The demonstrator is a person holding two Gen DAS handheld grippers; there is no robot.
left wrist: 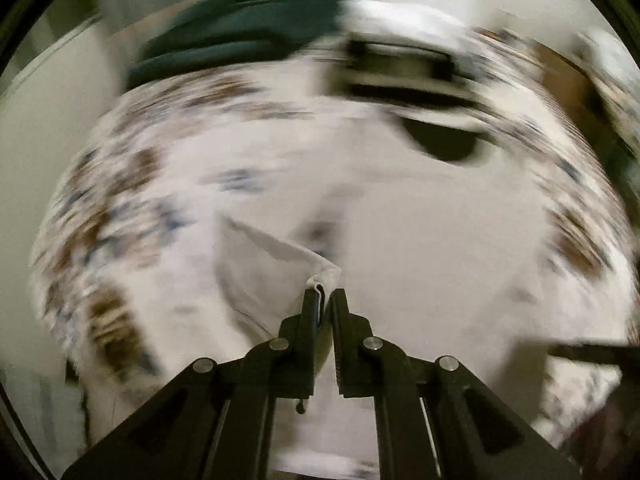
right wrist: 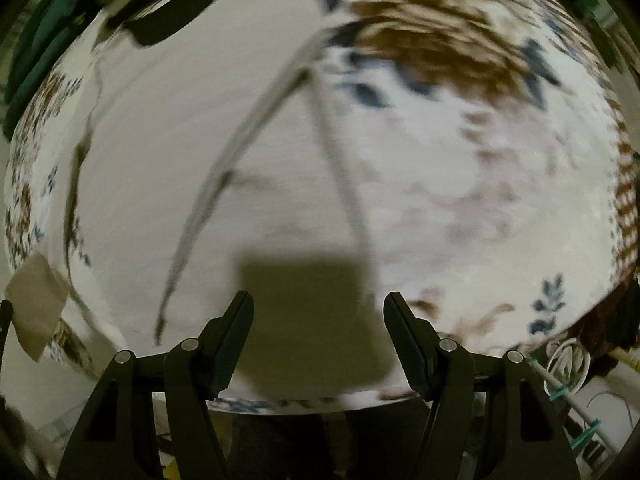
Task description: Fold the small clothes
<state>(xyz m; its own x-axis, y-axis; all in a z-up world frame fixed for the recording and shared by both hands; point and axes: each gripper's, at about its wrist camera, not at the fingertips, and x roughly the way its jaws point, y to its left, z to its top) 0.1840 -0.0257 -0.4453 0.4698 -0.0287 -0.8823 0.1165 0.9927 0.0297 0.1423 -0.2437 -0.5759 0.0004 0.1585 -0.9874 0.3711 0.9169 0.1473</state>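
A white garment [left wrist: 272,280] lies on a table covered with a floral cloth [left wrist: 132,184]. My left gripper [left wrist: 324,294] is shut on a hemmed corner of the white garment and holds it lifted a little. In the right wrist view the white garment [right wrist: 208,160] spreads flat over the cloth, with a long fold edge running up its middle. My right gripper [right wrist: 319,304] is open and empty just above the garment, near the table's front edge. Both views are motion-blurred.
A dark green folded cloth [left wrist: 240,36] lies at the far edge of the table. A black and white object [left wrist: 404,72] sits to its right. White cables and teal clips [right wrist: 568,376] hang off the table's right edge.
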